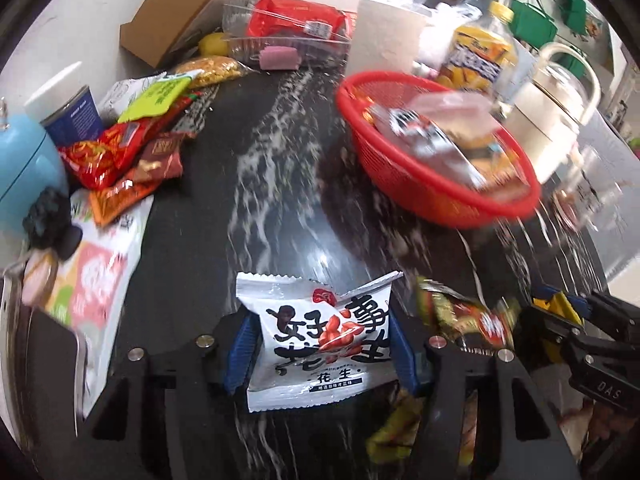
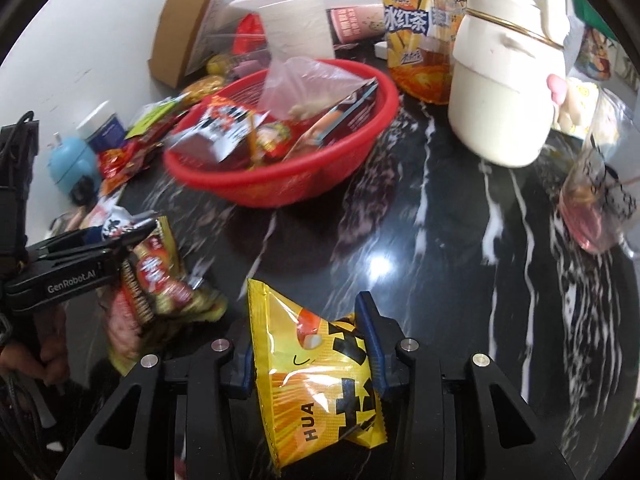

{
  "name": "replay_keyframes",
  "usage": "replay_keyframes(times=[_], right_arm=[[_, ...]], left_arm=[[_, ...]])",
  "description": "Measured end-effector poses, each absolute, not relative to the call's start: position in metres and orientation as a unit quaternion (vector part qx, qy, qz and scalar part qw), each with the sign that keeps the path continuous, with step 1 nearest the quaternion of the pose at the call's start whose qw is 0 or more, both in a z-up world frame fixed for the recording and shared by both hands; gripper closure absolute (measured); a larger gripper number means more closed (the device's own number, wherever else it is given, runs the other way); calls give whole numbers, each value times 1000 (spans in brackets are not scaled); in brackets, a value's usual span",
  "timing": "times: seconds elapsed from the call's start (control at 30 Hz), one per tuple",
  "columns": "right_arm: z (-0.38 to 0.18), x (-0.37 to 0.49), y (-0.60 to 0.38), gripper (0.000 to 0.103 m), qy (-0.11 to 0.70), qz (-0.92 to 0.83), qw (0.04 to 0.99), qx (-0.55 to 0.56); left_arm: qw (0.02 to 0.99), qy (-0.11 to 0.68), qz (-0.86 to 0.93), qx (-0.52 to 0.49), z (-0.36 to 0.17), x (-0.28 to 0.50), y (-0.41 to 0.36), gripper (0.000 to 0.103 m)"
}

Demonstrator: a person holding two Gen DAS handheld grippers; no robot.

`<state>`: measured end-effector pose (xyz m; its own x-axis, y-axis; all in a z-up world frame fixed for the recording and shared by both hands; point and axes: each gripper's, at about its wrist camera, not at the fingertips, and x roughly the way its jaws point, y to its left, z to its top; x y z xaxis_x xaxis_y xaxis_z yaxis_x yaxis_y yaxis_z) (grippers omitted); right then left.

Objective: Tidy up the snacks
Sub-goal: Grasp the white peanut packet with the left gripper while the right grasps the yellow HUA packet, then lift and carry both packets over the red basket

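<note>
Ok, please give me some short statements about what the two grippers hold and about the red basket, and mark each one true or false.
1. The left gripper is shut on a white peanut packet. True.
2. The right gripper is open, with nothing between its fingers. False: it is shut on a yellow snack packet.
3. The red basket holds no snacks. False: several packets and a clear plastic bag lie in it.
4. A cream kettle stands on the black marble table, right of the basket in the right wrist view. True.
5. The iced tea bottle lies inside the basket. False: it stands behind it.
</note>
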<state>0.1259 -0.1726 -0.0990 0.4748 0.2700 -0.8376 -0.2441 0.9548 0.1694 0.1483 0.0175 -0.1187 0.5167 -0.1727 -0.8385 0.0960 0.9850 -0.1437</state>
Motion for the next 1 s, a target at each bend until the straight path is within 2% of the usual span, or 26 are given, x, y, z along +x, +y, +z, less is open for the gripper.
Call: replay_keyframes(times=[0.23, 0.3, 0.33, 0.37, 0.6, 0.7, 0.8, 0.83, 0.87, 1.0], right_arm=[[-99, 94, -172, 60, 491, 175, 853, 11], [-96, 86, -173, 56, 483, 163, 860, -3], [-94, 81, -175, 47, 476, 151, 866, -10], [-93, 78, -177, 43, 471, 142, 870, -13], [-98, 73, -192, 41, 496, 131, 859, 12], [-100, 72, -190, 35, 487, 120, 865, 14], [-102, 69, -185, 35, 480, 111, 871, -7], [-102, 68, -183, 38, 478, 107, 872, -16], [-101, 67, -182, 53, 475, 106, 873, -22], [-100, 68, -186, 58, 469, 103, 877, -11]], left_arm=[[865, 491, -101, -15, -118, 118, -1, 46], [865, 491, -106, -12, -117, 113, -3, 46], [864, 492, -107, -8, -117, 110, -5, 46], [864, 492, -108, -5, -118, 108, -5, 46], [865, 490, -107, 24, -117, 91, -9, 46], [863, 495, -101, 21, -118, 89, -7, 46], [865, 492, -94, 22, -119, 87, -5, 46], [866, 491, -92, 23, -119, 87, -4, 46], [866, 491, -90, 28, -119, 86, -5, 46], [865, 494, -86, 31, -119, 86, -7, 46]])
